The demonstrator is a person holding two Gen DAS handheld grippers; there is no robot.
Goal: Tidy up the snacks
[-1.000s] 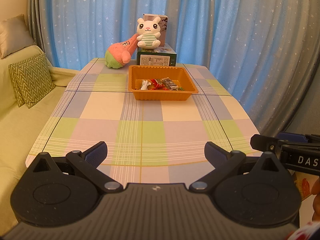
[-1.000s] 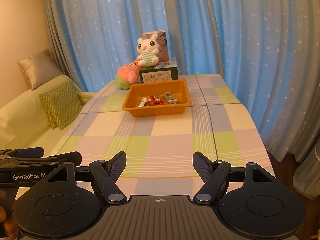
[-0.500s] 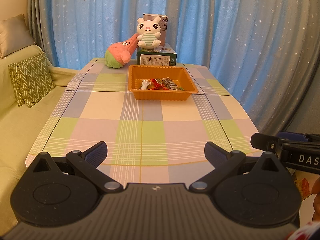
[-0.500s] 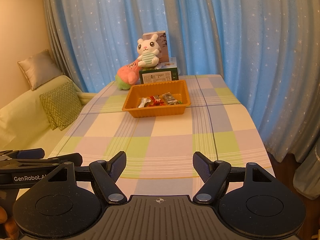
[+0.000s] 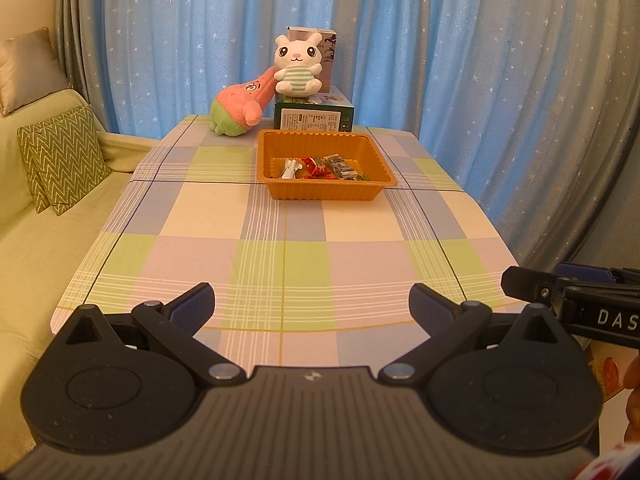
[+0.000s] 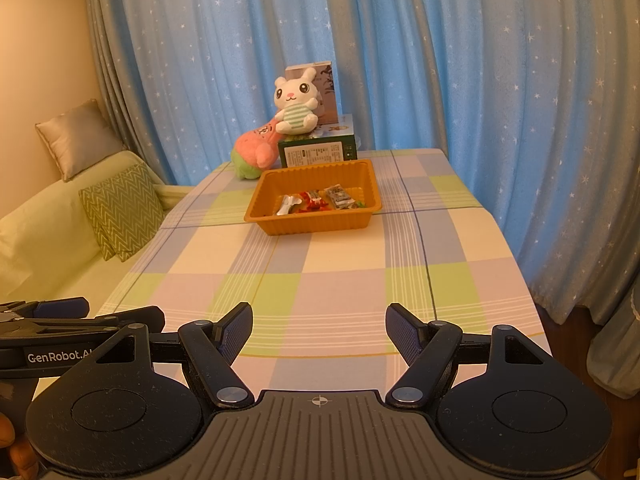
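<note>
A checked cloth covers the table (image 5: 280,220) before starry blue curtains (image 6: 480,80), a sofa (image 5: 24,220) alongside; the orange tray (image 6: 316,222) of wrapped snacks (image 6: 316,202) sits far beyond both grippers, left (image 5: 312,304) and right (image 6: 319,330), each spread wide and empty.

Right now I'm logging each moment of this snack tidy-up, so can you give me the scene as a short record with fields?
surface: table with checked cloth
container: orange tray, toward the far end
tray contents: several wrapped snacks
behind tray: green box with white bunny plush on top; pink plush beside
left gripper: open, empty
right gripper: open, empty
</note>
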